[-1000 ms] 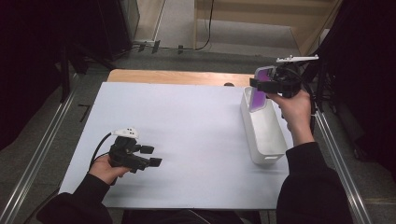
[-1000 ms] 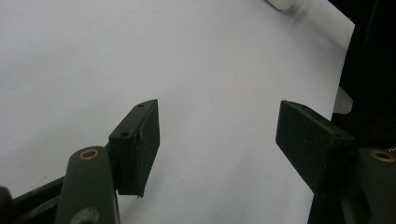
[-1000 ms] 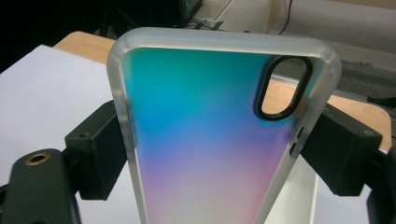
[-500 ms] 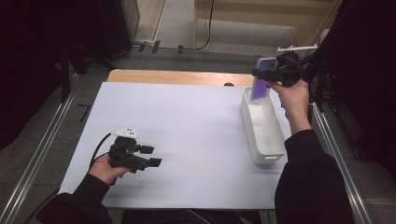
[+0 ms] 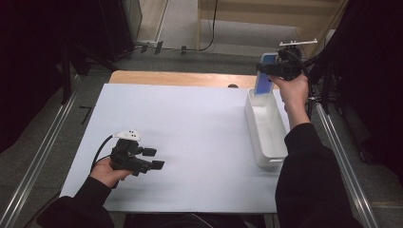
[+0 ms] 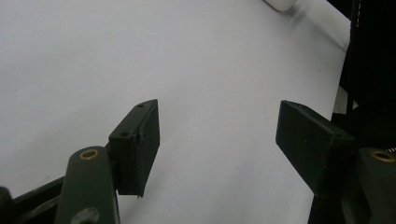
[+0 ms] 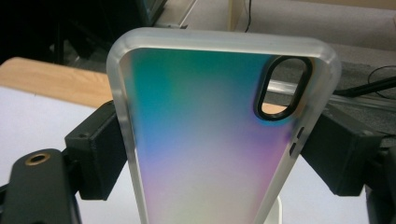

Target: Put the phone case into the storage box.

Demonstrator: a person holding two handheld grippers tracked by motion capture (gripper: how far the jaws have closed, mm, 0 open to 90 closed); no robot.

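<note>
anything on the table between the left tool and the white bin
No, that stretch is bare. In the high view, only the white table sheet lies between the open left tool and the white bin.

I can't read any txt, label, brand or no. anywhere: phone case (image 7: 219, 135) back is plain, white bin (image 5: 266, 130) and table sheet (image 5: 190, 137) carry no marks I can make out.
</note>
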